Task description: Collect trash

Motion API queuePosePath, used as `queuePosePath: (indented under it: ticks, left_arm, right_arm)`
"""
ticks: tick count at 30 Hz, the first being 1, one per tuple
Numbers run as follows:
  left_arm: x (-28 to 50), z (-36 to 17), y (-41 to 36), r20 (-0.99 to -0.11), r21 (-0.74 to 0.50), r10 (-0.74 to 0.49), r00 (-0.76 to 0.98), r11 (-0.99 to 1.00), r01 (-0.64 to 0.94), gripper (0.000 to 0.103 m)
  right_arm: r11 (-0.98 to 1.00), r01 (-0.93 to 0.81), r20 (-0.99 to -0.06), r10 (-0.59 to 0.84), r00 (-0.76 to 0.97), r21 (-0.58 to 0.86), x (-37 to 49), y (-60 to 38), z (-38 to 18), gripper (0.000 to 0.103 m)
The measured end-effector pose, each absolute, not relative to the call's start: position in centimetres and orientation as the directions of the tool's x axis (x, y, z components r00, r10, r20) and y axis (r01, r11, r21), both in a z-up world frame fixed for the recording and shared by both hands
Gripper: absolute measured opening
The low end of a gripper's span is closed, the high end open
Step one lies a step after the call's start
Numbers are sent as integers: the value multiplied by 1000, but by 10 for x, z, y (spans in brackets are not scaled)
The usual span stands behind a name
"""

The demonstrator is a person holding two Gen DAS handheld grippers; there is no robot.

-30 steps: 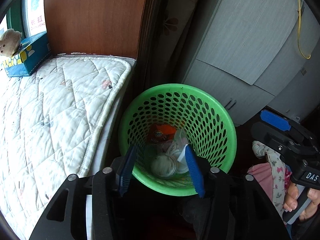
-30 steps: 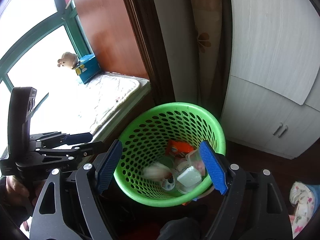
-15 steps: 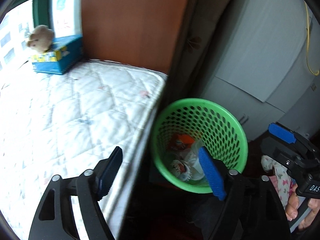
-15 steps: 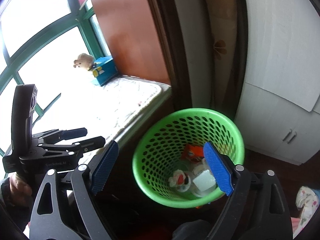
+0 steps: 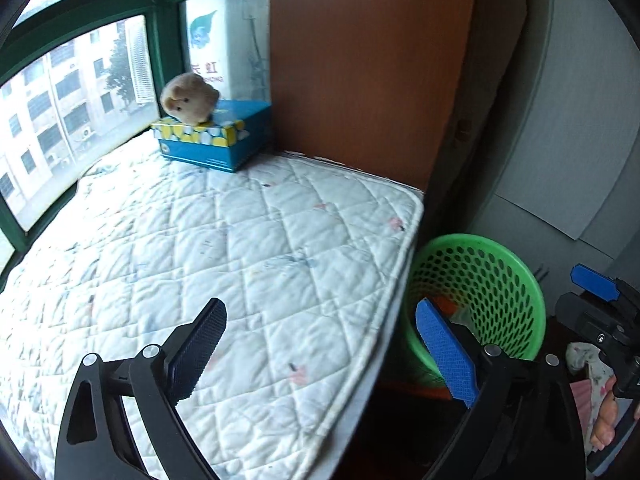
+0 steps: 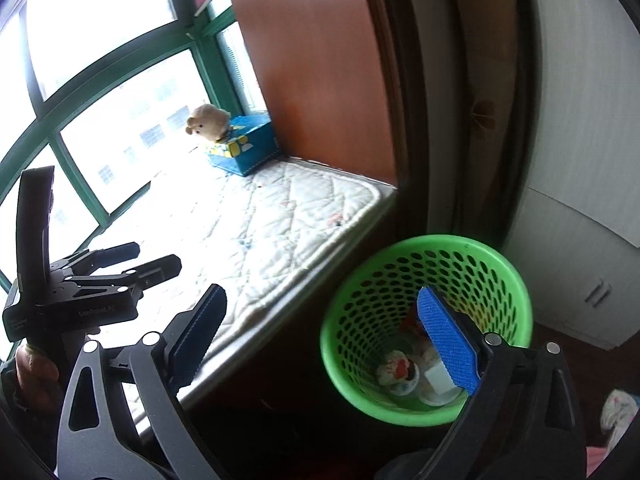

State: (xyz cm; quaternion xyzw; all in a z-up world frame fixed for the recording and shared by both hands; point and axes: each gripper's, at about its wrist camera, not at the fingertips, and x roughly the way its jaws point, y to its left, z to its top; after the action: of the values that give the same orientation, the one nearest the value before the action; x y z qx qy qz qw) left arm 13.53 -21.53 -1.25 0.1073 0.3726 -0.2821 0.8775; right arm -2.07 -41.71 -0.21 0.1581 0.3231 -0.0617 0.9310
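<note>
left tongs (image 5: pixel 320 346) just opened wide, empty, right tongs (image 6: pixel 322 334) same

Right claw (image 6: pixel 320 340): jaws wide, just opened further, nothing between them. Green perforated wastebasket (image 6: pixel 400 280): upright on the floor beside the window seat, holding small cups (image 6: pixel 398 372) and wrappers. Quilted white cushion (image 6: pixel 280 220): on the seat. Blue tissue box (image 6: pixel 248 152): far corner, teddy bear (image 6: pixel 208 120) on top. Left claw (image 6: pixel 156 258): lower left, hand-held.

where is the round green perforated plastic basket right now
In both wrist views the green basket stands on the floor at lower right, beside the white quilted mattress.
</note>
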Motion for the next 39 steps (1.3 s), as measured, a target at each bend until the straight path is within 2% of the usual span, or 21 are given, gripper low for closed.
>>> queuePosePath:
  ticks: [18,39]
  left_arm:
    - [133,11,-138,-662,0,-330,673,898,441,95]
    - [126,11,-104,-643,-24,-302,704,926,376,95]
  right_arm:
    - [956,200,-584,-38,811,216,-4,-368,15,98]
    - [960,204,-543,-69,837,191,-2,-345,27,98]
